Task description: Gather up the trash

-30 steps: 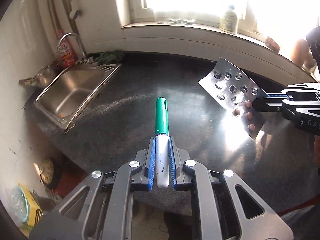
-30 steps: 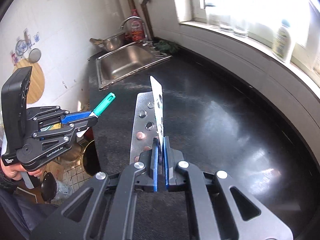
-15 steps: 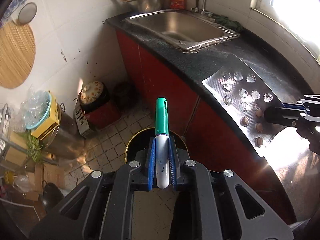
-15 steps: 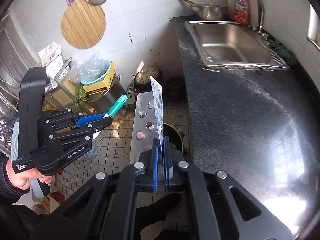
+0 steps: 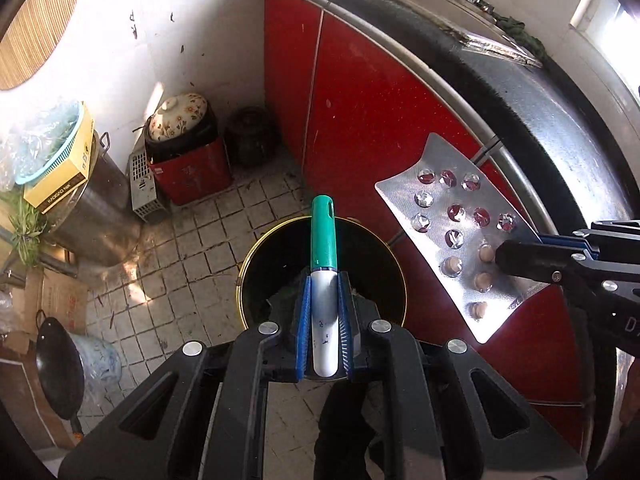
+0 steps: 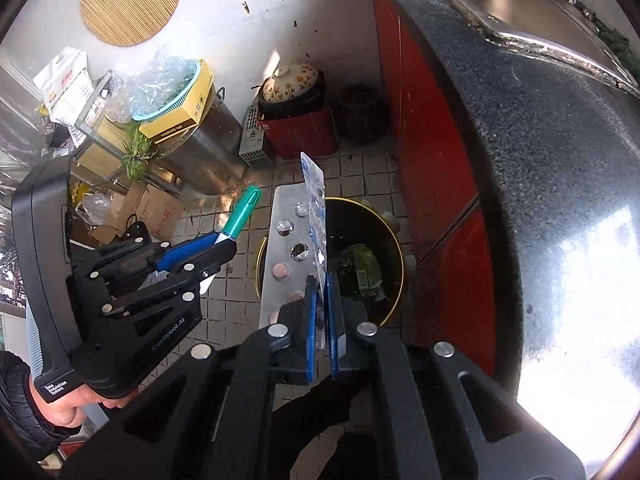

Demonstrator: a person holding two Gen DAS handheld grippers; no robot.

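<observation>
Holding two pieces of trash above the bin [image 5: 256, 264] on the floor: your left hand-held gripper [image 5: 324, 320] is pinching a marker [image 5: 323, 264] by its white barrel, green cap pointing forward over the bin mouth; your right hand-held gripper [image 6: 322, 312] is clamped on blister packs [image 6: 314, 216] by one short end, the foil sheet beside the bin's near rim in the right view. Marker looks rigid, light and smooth, so it may slide along the pads. Packs appear thin, springy and very light; expect them to flutter when released. Table [image 6: 560, 160] edge lies beside the bin.
</observation>
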